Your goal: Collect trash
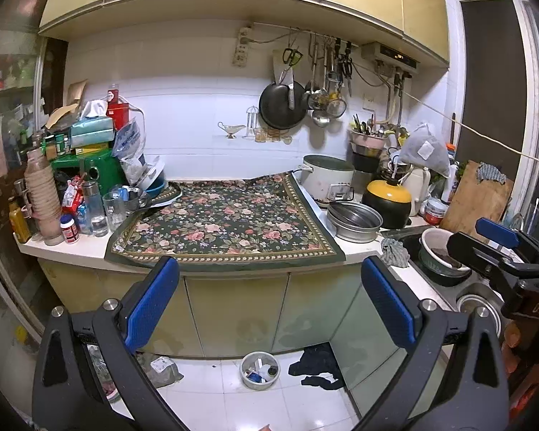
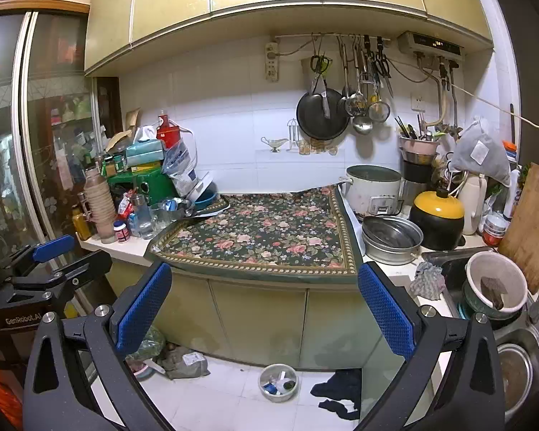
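A small round metal bin (image 1: 259,370) (image 2: 279,382) holding bits of trash stands on the white floor tiles in front of the cabinet doors. To its right a dark cloth (image 1: 318,368) (image 2: 337,389) lies crumpled, and to its left a grey bag (image 1: 163,368) (image 2: 187,361). My left gripper (image 1: 269,301) hangs open in the air before the counter with nothing between its blue pads. Beside it, my right gripper (image 2: 266,309) is also open and empty. Each shows in the other's view: the right gripper (image 1: 485,242) over the sink, the left gripper (image 2: 59,255) at the far left.
A floral cloth (image 1: 226,222) covers the counter's middle. Bottles, jars and a green box (image 1: 100,172) crowd its left end. Pots (image 1: 354,221), a yellow-lidded cooker (image 1: 388,197) and a cutting board (image 1: 476,197) stand at the right by the sink (image 2: 517,362). Pans and utensils hang on the wall.
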A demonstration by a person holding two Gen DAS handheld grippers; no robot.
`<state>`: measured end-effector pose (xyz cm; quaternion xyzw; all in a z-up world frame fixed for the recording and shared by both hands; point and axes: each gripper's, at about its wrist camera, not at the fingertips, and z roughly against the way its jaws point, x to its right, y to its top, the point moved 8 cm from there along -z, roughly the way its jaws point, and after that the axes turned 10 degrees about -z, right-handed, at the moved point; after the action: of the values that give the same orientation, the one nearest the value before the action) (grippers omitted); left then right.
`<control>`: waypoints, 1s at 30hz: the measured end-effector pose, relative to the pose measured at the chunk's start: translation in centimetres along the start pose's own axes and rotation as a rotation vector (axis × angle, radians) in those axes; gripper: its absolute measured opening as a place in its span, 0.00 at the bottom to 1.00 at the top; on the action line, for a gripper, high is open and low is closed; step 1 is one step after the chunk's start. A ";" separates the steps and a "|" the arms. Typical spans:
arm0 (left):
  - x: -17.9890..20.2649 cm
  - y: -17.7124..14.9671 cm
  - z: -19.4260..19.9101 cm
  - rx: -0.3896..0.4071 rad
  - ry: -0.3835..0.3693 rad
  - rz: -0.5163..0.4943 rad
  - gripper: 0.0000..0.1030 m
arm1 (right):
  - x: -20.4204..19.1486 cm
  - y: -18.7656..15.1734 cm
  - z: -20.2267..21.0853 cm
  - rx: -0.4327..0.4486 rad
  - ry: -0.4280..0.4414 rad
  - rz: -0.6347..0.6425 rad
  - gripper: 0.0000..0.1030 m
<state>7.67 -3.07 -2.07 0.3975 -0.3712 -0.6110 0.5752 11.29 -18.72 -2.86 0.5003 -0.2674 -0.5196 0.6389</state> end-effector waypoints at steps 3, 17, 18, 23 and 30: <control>0.1 0.0 -0.1 0.003 -0.003 0.002 0.99 | 0.1 -0.1 -0.2 -0.008 -0.002 -0.005 1.00; -0.1 0.2 -0.1 0.008 -0.009 0.010 0.99 | 0.7 0.1 -0.7 -0.025 -0.005 -0.015 1.00; -0.1 0.2 -0.1 0.008 -0.009 0.010 0.99 | 0.7 0.1 -0.7 -0.025 -0.006 -0.015 1.00; 0.3 0.4 -0.6 0.000 -0.002 0.016 0.99 | 0.5 0.0 -0.8 -0.028 -0.005 -0.018 1.00; 0.6 0.6 -2.2 -0.018 0.009 0.024 0.99 | 0.7 0.4 -2.5 -0.048 0.003 -0.027 1.00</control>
<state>9.93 -3.70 -2.52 0.3908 -0.3677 -0.6056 0.5877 13.79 -18.50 -3.54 0.4895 -0.2470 -0.5336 0.6440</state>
